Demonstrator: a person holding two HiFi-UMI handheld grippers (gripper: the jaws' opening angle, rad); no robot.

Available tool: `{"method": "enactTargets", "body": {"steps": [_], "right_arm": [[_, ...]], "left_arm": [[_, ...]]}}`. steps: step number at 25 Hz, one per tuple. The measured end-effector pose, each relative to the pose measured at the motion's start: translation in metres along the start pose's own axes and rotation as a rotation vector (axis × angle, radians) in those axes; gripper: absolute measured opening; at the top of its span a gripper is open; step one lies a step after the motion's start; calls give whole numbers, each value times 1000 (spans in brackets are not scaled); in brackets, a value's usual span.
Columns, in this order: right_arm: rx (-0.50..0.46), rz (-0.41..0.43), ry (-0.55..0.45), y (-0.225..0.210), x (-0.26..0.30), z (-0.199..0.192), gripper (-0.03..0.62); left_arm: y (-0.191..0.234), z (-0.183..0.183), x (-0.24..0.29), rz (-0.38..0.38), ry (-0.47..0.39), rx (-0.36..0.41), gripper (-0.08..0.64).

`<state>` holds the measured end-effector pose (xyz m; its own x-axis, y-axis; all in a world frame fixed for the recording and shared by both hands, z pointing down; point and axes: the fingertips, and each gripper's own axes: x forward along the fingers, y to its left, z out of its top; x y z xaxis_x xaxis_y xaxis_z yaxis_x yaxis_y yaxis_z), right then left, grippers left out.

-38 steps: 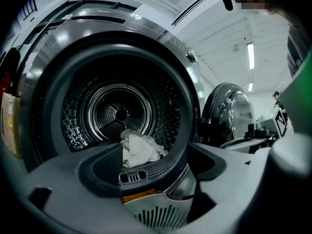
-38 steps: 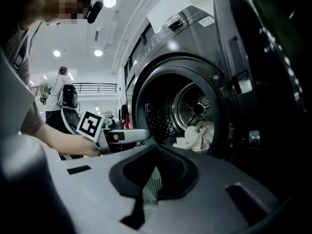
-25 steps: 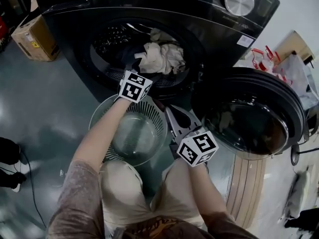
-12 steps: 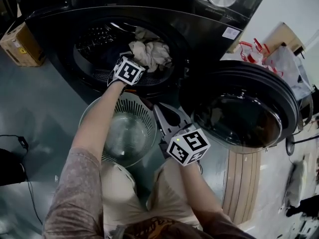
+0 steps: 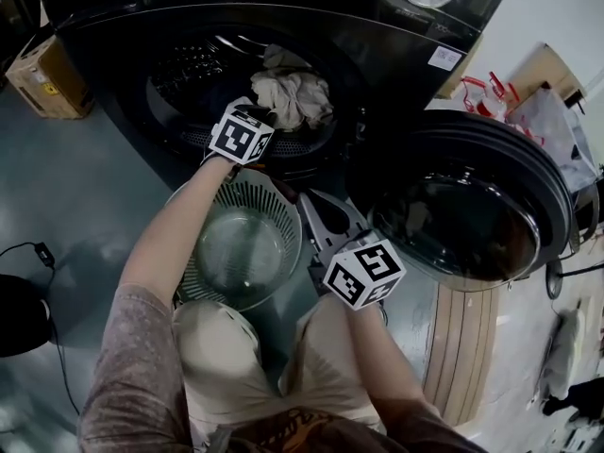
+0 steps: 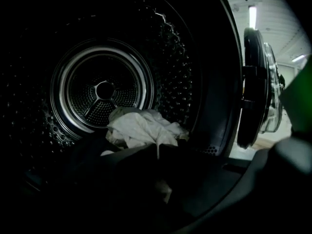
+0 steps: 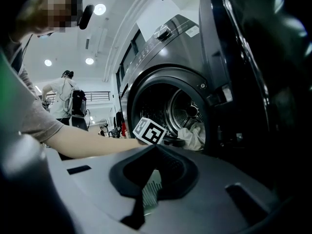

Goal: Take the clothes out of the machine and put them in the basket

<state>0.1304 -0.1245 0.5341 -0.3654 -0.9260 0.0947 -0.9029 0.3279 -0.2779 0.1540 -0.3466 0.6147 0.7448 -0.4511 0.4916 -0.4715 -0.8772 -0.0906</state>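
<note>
Evidently, the first grab in the drum

The left gripper (image 6: pixel 157 152) sat at the mouth of the machine (image 5: pixel 132 17). Its jaws had just closed together beside the pale clothes (image 5: pixel 294 92) heaped inside, though it was too dark to tell whether cloth was pinched. The right gripper (image 5: pixel 310 201) hung shut and empty over the basket (image 5: pixel 278 220). The next move, I judged, called for a pull back and a drop into that basket.
</note>
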Motion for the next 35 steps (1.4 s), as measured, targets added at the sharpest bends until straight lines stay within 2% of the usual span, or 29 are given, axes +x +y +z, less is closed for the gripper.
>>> {"method": "enactTargets", "body": {"steps": [11, 18, 26, 27, 30, 31, 35], "right_arm": [[30, 28, -1, -2, 9, -7, -3], [6, 61, 19, 3, 13, -13, -3], [-4, 88, 36, 11, 18, -17, -3], [-13, 91, 38, 12, 17, -17, -3], [-32, 91, 40, 15, 13, -16, -3], [-35, 89, 39, 15, 12, -15, -3], [-39, 75, 30, 12, 10, -12, -3]], "left_arm": [[-58, -3, -117, -71, -105, -32, 15], [-86, -21, -180, -77, -74, -10, 14], [-94, -34, -213, -71, -84, -99, 21], [-93, -32, -212, -61, -95, -104, 45], [-87, -21, -209, -32, -138, -107, 252], [-84, -16, -206, -26, -152, -104, 300], [-76, -1, -176, -35, -166, -92, 378]]}}
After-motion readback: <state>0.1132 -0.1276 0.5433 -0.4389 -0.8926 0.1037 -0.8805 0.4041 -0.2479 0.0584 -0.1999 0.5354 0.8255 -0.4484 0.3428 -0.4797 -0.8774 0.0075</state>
